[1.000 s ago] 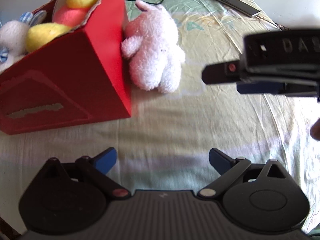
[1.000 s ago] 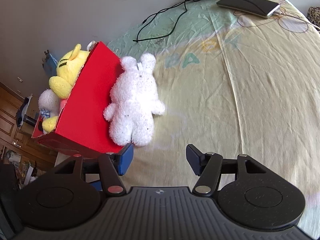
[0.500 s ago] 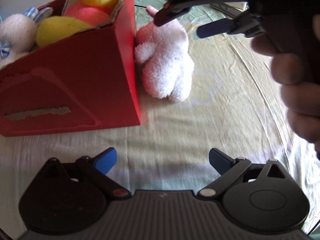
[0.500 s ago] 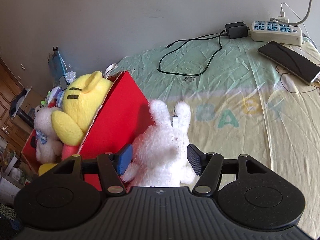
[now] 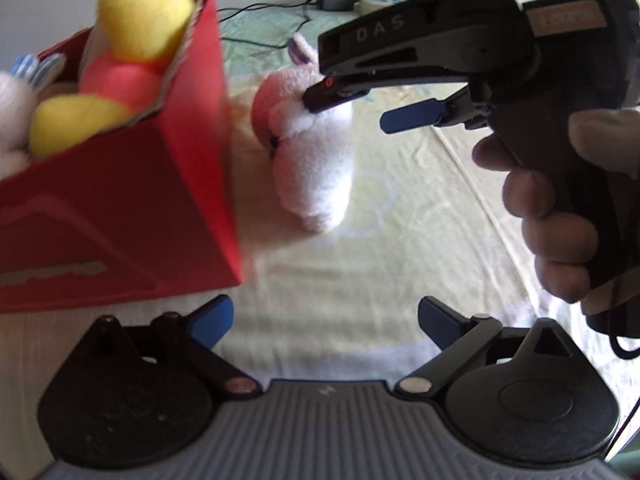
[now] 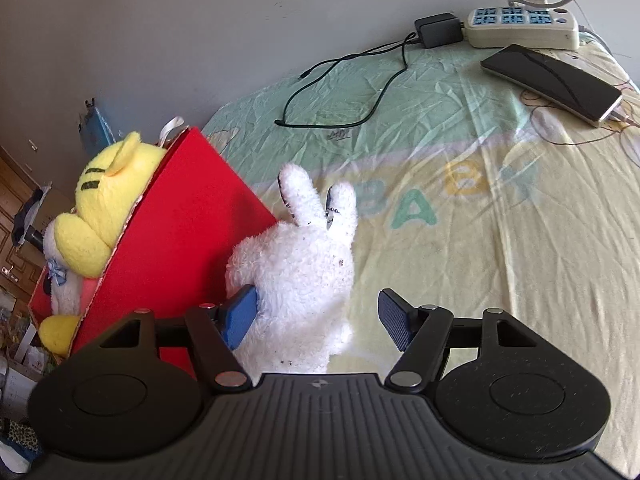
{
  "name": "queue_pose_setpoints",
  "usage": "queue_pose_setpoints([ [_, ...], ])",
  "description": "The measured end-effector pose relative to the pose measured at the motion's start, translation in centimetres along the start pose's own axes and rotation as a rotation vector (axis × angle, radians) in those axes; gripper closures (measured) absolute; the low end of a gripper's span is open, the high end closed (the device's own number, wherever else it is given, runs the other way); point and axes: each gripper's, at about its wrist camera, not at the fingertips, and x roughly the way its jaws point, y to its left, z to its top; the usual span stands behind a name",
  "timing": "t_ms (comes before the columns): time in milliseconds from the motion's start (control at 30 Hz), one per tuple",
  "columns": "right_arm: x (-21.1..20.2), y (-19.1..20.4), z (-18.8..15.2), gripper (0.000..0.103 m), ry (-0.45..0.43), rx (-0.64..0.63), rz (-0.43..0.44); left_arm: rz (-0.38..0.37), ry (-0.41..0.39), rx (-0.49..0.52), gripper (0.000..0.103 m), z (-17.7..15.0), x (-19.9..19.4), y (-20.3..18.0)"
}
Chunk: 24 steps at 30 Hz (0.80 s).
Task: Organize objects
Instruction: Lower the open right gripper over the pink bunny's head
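A white plush rabbit (image 6: 304, 264) lies on the bed sheet, against the side of a red cardboard box (image 6: 180, 232). My right gripper (image 6: 318, 316) straddles the rabbit's lower body. Its jaws are opening: the left pad sits at the rabbit's flank and the right pad stands clear of it. From the left wrist view, the right gripper (image 5: 368, 106) hangs over the rabbit (image 5: 316, 160), held by a person's hand (image 5: 552, 220). My left gripper (image 5: 324, 320) is open above bare sheet with nothing between its fingers. The red box (image 5: 120, 200) holds a yellow plush (image 5: 140, 28) and a white plush (image 5: 12, 108).
At the far end of the bed lie a phone (image 6: 552, 82), a power strip (image 6: 524, 26), and a black charger (image 6: 436, 30) with its cable (image 6: 360, 80). The wall runs behind them. The sheet to the right of the rabbit is bare.
The right gripper has come in from the right to straddle the rabbit, and its jaws have widened. The left gripper has tipped up slightly, staying in place.
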Motion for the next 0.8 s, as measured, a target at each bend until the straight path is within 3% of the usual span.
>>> queue_pose_setpoints([
  [300,-2.9,-5.2,-0.1,0.036,-0.019,0.088,-0.07,-0.077,-0.045,0.097,0.005,2.6,0.1,-2.7],
  [500,-4.5,-7.5,-0.4,0.036,-0.042,0.188,0.009,-0.107,-0.089,0.124,0.005,5.1,0.3,-3.9],
  [600,-4.3,-8.0,-0.4,0.036,-0.028,0.224,0.082,-0.11,-0.079,0.104,0.005,6.5,2.1,-3.5],
  [800,-3.4,-8.7,-0.2,0.036,-0.011,0.259,0.119,-0.143,-0.053,0.054,0.005,8.2,4.0,-3.1],
])
